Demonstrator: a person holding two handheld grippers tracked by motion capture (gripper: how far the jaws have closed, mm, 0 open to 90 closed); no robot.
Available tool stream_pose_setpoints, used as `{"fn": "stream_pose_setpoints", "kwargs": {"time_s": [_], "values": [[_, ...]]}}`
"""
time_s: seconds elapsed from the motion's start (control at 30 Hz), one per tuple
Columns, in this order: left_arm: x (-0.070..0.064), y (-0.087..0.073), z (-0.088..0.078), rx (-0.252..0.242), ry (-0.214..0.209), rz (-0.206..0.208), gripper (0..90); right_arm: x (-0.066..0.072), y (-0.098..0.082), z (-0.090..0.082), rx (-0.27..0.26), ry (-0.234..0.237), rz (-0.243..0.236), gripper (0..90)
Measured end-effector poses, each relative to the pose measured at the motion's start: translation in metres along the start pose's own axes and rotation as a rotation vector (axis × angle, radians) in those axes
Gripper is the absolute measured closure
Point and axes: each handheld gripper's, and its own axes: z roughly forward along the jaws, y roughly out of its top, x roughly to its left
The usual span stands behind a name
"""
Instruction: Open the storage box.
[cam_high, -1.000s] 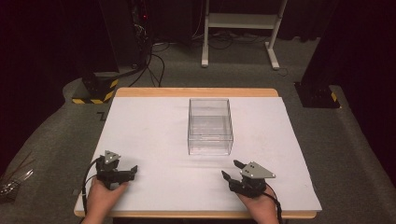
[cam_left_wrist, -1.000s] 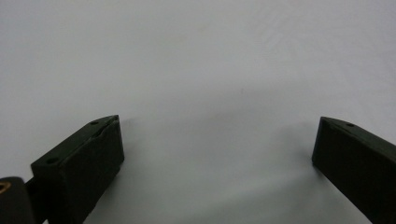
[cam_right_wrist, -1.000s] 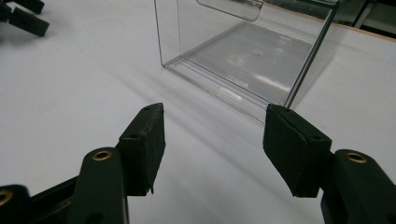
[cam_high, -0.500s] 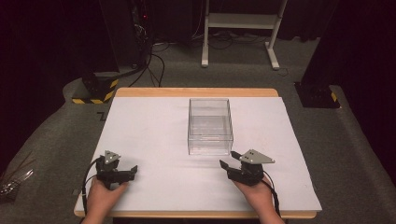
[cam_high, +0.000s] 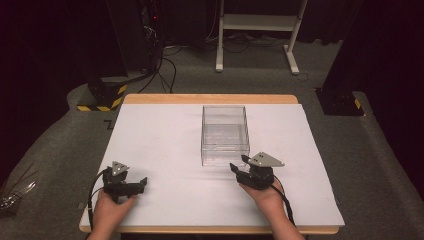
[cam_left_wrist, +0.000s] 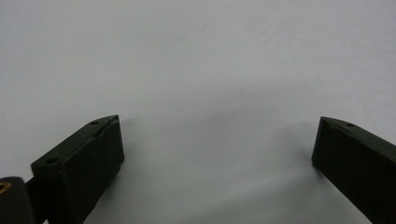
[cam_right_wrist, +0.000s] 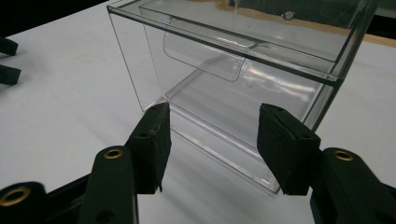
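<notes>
The clear box (cam_high: 225, 134) is found just ahead of the right claw (cam_high: 238, 168), open and empty, while the left claw (cam_high: 141, 183), likewise open and empty, is kept well apart by the surface's (cam_high: 165, 140) near edge.

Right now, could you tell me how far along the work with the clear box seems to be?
Done: nothing visibly; the clear box stands closed and apparently empty on the white sheet. In hand: the right tongs, open, face the box's front below its drawer handle, not touching. The left tongs rest open over bare sheet. Left: gripping and whatever follows.
</notes>
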Motion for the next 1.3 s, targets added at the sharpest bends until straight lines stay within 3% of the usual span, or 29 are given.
{"fn": "stream_pose_setpoints", "kwargs": {"time_s": [0.2,0.5,0.83,1.3], "values": [[0.0,0.0,0.0,-0.001,0.001,0.0,2.1,-0.001,0.004,0.006,-0.014,0.01,0.031,48.9],[0.0,0.0,0.0,-0.001,0.0,-0.001,2.1,-0.007,0.009,0.014,-0.03,0.035,0.034,58.0],[0.0,0.0,0.0,-0.001,0.0,-0.001,2.1,-0.016,0.012,0.024,-0.031,0.095,0.071,61.8],[0.0,0.0,0.0,-0.001,0.0,0.0,2.1,-0.024,0.012,0.03,-0.055,0.162,0.062,66.8]]}}
